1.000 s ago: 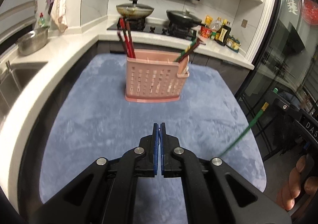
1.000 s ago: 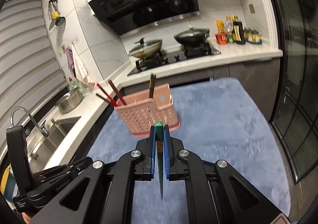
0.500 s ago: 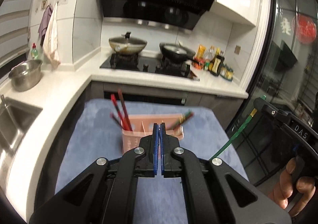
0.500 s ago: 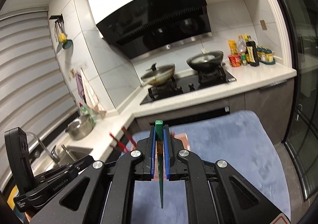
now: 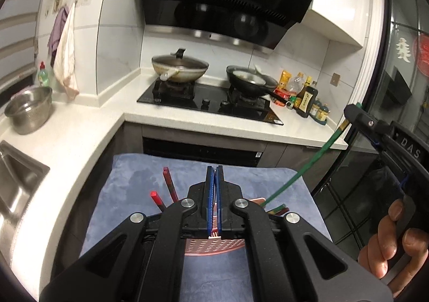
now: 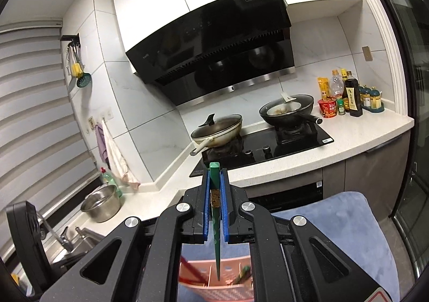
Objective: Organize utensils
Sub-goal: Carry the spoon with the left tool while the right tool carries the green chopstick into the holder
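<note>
The left gripper point(image 5: 213, 176) was clenched on nothing, its 2 blue pads pressed flat together. Just below and behind those fingertips, largely hidden by the gripper's black body, stood the pink utensil basket point(image 5: 214, 244) on the blue mat point(image 5: 128, 194). 2 red chopsticks point(image 5: 169, 184) stuck up out of the basket to the left of the fingers, leaning leftward, and a few dark and green chopstick ends point(image 5: 277, 208) poked out to the right of them.

The right gripper point(image 6: 215, 184) was grasping a green chopstick point(image 6: 216, 243) between its blue pads, the square top end showing just above the fingertips and the thin end hanging down below them. That tip hung over the basket point(image 6: 214, 288), which sat beneath the fingers at the bottom of the right wrist view; whether the tip touched the basket could not be told. In the left wrist view the same chopstick point(image 5: 303, 170) slanted from the right gripper point(image 5: 351, 114), far to the right of the left fingers, down toward the basket's right end. A hand point(image 5: 394, 243) held that gripper's handle.

Beyond both sets of fingers lay the white counter point(image 5: 80, 127) with a black hob point(image 5: 214, 103), a lidded wok point(image 5: 179, 67) and a black pan point(image 5: 250, 81).
</note>
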A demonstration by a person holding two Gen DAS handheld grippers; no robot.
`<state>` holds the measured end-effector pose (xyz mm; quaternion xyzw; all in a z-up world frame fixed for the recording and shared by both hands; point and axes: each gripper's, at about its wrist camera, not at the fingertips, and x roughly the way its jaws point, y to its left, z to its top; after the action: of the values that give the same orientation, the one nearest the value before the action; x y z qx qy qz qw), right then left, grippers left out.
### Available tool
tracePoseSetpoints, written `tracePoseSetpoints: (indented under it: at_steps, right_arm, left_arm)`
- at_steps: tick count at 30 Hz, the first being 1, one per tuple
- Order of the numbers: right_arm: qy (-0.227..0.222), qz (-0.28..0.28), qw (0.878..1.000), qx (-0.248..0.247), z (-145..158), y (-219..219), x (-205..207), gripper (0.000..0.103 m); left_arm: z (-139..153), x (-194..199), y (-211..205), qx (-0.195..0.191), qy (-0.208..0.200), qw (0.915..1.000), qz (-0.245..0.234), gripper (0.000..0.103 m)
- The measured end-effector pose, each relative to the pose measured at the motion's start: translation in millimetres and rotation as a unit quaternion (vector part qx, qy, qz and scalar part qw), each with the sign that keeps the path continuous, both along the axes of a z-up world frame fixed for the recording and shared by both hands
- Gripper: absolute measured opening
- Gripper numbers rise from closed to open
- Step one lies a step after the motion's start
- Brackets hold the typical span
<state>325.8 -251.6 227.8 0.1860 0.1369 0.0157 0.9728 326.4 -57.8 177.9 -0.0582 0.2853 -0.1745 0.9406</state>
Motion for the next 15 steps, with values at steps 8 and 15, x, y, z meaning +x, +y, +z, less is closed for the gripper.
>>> tracePoseSetpoints:
  at_steps: [8, 15]
  right_arm:
    - [0.046, 0.006, 0.999, -0.002, -39, 2, 37, 0.007]
    - [0.080, 0.015, 0.997, -0.018, -69, 9, 51, 0.007]
  left_arm:
    - [-37, 23, 0, 0.009, 0.042, 0.9991, 0.005, 0.001]
    - [-56, 33, -1, 0.011, 0.063, 0.9979, 0.011, 0.001]
